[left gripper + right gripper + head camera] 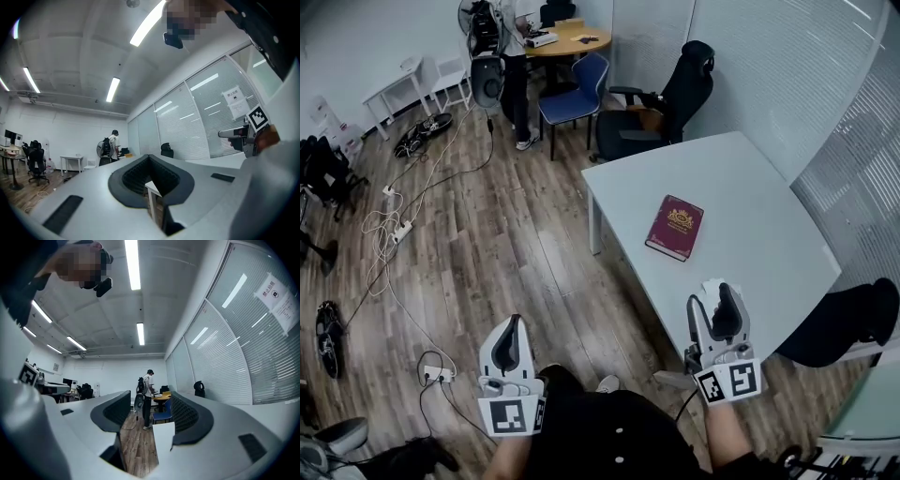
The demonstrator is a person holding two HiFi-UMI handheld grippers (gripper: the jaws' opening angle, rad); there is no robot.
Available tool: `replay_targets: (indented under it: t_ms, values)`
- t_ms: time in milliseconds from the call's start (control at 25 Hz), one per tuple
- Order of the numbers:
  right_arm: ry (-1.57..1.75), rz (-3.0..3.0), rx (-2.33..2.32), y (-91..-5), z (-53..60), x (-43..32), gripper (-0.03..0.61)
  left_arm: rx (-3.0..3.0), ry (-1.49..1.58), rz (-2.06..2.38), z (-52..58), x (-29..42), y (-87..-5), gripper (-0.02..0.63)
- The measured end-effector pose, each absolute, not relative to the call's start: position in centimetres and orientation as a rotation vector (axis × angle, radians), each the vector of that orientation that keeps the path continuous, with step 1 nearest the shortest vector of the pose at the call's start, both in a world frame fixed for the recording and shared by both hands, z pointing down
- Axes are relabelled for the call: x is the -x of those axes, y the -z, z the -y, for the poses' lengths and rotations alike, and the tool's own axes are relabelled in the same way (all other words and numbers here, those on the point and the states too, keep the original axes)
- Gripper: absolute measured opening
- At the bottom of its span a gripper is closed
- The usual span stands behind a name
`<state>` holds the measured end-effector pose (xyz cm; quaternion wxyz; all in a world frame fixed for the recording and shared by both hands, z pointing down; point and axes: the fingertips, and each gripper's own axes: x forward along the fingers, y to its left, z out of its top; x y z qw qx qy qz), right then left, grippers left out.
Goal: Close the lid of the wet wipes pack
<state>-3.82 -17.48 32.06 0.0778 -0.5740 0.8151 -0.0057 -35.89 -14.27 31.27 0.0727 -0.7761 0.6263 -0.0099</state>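
Pack flat on table, clear of both grippers.
Head view: maroon pack (675,228) lies mid-table (750,178), right of centre and well above the right gripper (715,298), whose fingers are spread with nothing between them; left gripper (514,328), lower centre over the floor, is farther off, fingers pressed together at the tips. Only the head view shows the pack. The right gripper view shows just a table corner (164,437) in its gap and a standing person (147,397); the left gripper view shows the right gripper at its right edge.
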Motion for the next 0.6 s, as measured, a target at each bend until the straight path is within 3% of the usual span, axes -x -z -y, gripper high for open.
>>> replay_targets:
  t_ms: [600]
  values:
    - [0.010, -2.265, 2.011, -32.8, 20.9, 1.1, 0.270, 2.549, 0.020, -1.625, 25.3, 32.9, -32.2, 0.014]
